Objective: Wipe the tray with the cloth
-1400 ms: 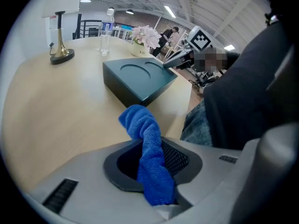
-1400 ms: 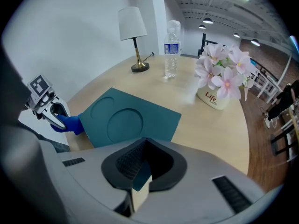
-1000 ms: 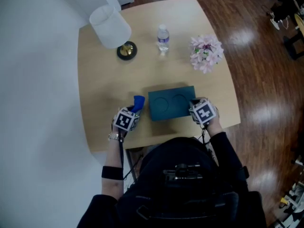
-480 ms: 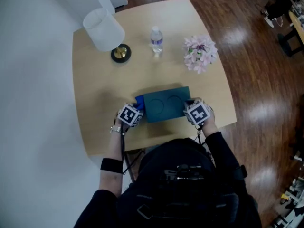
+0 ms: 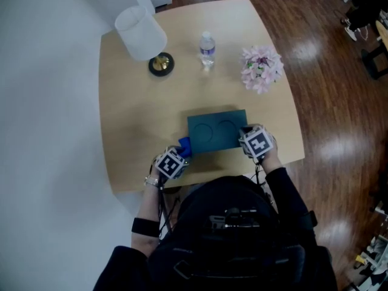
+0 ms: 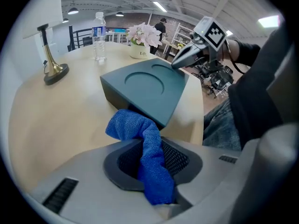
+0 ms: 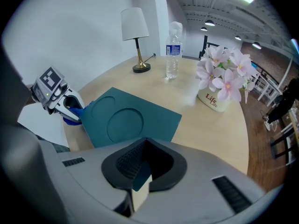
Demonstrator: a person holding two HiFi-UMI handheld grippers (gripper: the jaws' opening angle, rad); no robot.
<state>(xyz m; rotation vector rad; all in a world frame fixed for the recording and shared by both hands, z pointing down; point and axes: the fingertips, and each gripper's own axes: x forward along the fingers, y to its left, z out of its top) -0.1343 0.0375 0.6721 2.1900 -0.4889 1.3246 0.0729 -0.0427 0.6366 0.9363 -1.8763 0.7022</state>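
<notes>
— How's the left gripper [image 5: 179,153]?
— Close to the body, jaws clamped on the cloth [image 6: 135,127].
— And the right gripper [image 5: 248,138]?
— Jaws pinching the tray [image 7: 126,120] by a corner. Both forearms reach forward.

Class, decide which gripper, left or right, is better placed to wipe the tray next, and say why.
Left. The left gripper is clamped on the blue cloth, right beside a corner of the tray. The right gripper is shut on the tray's edge, probably steadying it.
</notes>
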